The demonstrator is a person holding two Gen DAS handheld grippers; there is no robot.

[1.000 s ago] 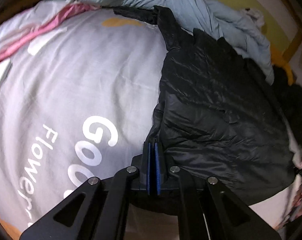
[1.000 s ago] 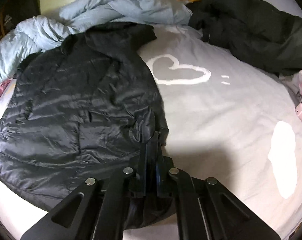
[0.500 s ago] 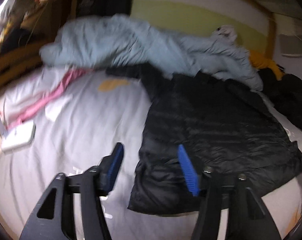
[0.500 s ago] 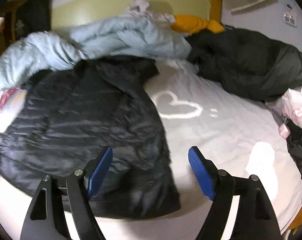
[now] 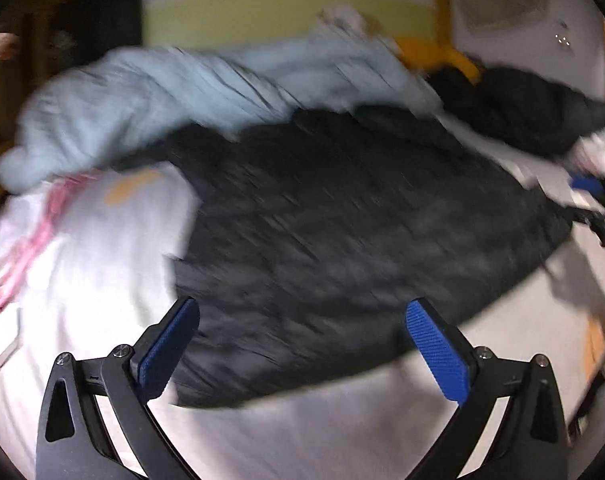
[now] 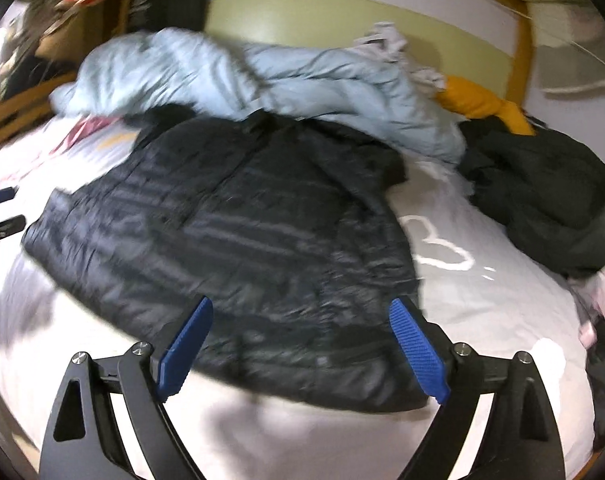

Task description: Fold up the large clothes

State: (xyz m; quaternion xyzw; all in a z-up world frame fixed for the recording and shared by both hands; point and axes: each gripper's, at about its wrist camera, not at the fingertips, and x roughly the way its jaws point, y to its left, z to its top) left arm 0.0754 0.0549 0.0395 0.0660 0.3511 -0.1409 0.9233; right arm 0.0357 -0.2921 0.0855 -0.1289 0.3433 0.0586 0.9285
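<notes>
Above the bed, left gripper (image 5: pixel 302 344): blue pads spread wide apart, holding nothing — it hangs over the near hem of the jacket.
Right gripper (image 6: pixel 300 346): pads likewise wide apart and empty, over the same hem further along; its blue tip also shows at the far right of the left view.
Black jacket (image 6: pixel 238 240): puffy and quilted, spread flat on the bedsheet, collar end away from the grippers and tucked against the blue blanket.
Bedsheet (image 6: pixel 482 312): pale grey, with a white heart print just beside the jacket.
Blue blanket (image 5: pixel 162 96): crumpled in a long heap along the headboard side.
Second dark coat (image 6: pixel 550 196): bunched at the right — apart from the jacket.
Yellow cloth (image 6: pixel 482 104): behind the coat.
</notes>
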